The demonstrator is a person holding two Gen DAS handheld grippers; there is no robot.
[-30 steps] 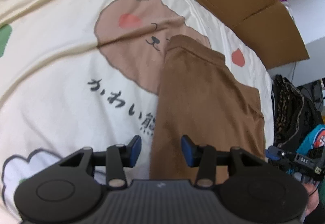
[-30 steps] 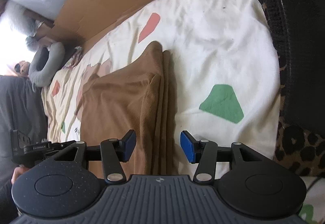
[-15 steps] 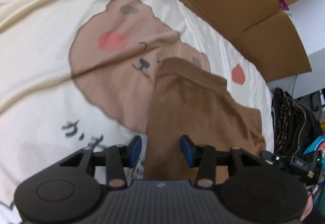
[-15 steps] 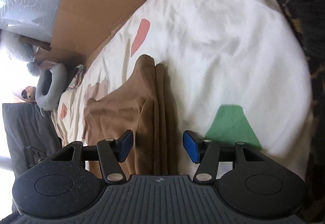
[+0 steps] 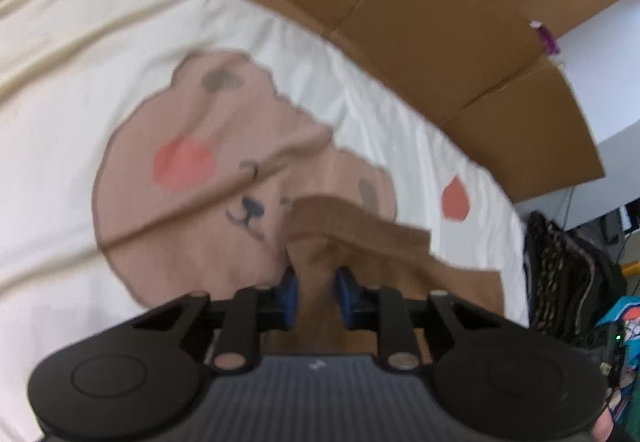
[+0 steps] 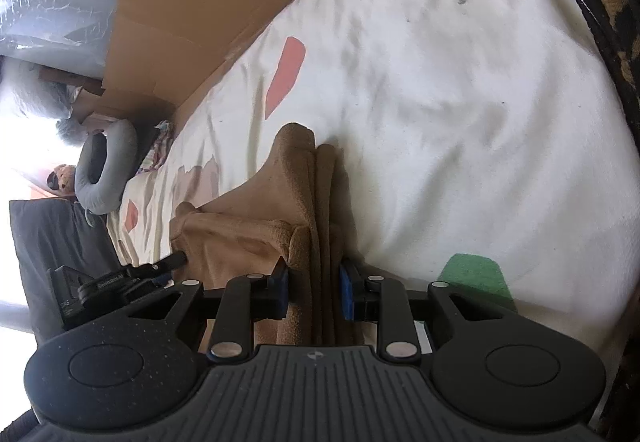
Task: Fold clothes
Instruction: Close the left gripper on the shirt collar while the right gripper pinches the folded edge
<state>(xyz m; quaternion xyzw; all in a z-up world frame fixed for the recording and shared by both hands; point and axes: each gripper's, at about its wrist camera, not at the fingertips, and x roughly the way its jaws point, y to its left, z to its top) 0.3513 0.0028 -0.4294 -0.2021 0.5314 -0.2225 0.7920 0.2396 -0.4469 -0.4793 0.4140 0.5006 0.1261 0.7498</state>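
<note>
A brown folded garment point(image 5: 360, 242) lies on a cream bed sheet point(image 5: 80, 81) printed with a bear. My left gripper point(image 5: 317, 296) is closing, and its blue pads pinch a bunched edge of the garment, which rises into a ridge. In the right wrist view the same garment point(image 6: 248, 238) shows its stacked folded edge. My right gripper point(image 6: 313, 292) is closing too, its pads pressed on either side of those layers. The left gripper's black body point(image 6: 120, 278) reaches the garment's far corner there.
Flattened cardboard point(image 5: 440, 21) lines the far side of the bed. A dark leopard-print cloth point(image 5: 560, 274) lies at the bed's end point(image 6: 608, 1). A grey neck pillow point(image 6: 104, 177) sits at the far end, and a green patch point(image 6: 472, 274) is printed beside the right gripper.
Both grippers moved forward over the garment's edges and their jaws narrowed onto the cloth. The cloth at the left gripper has bunched up into a ridge.
</note>
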